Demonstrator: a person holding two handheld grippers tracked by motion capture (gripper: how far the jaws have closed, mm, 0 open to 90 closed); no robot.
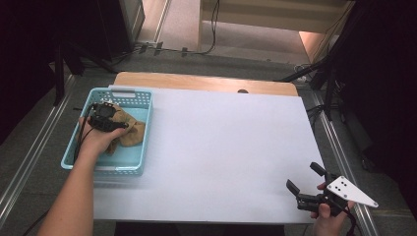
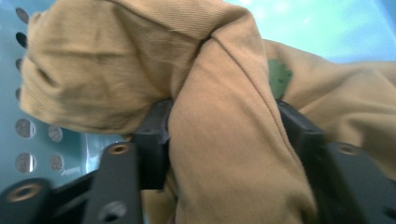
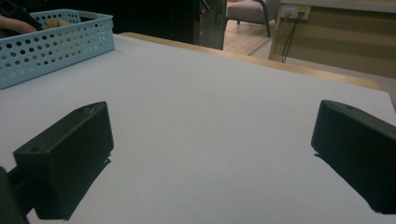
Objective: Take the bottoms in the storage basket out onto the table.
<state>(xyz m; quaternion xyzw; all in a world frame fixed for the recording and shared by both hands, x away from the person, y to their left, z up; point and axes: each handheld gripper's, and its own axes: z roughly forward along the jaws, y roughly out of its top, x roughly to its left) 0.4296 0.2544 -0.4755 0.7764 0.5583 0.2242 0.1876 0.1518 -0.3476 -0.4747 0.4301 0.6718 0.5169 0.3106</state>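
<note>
A tan cloth (image 1: pixel 134 132) lies bunched inside a light blue perforated basket (image 1: pixel 125 94) at the table's left. My left gripper (image 1: pixel 123 126) reaches into the basket, held by a hand. In the left gripper view a thick fold of the cloth (image 2: pixel 116 60) sits pinched between both black jaws of the left gripper (image 2: pixel 222 123), and a small green patch (image 2: pixel 279 77) shows on the fabric. My right gripper (image 1: pixel 302 176) rests near the table's front right corner, jaws wide apart. Nothing but white table surface lies between the jaws of the right gripper (image 3: pixel 210 140).
A white sheet (image 1: pixel 221 142) covers the wooden table. The basket (image 3: pixel 56 42) stands far off to the left in the right gripper view. Dark stands and cables surround the table on the floor beyond.
</note>
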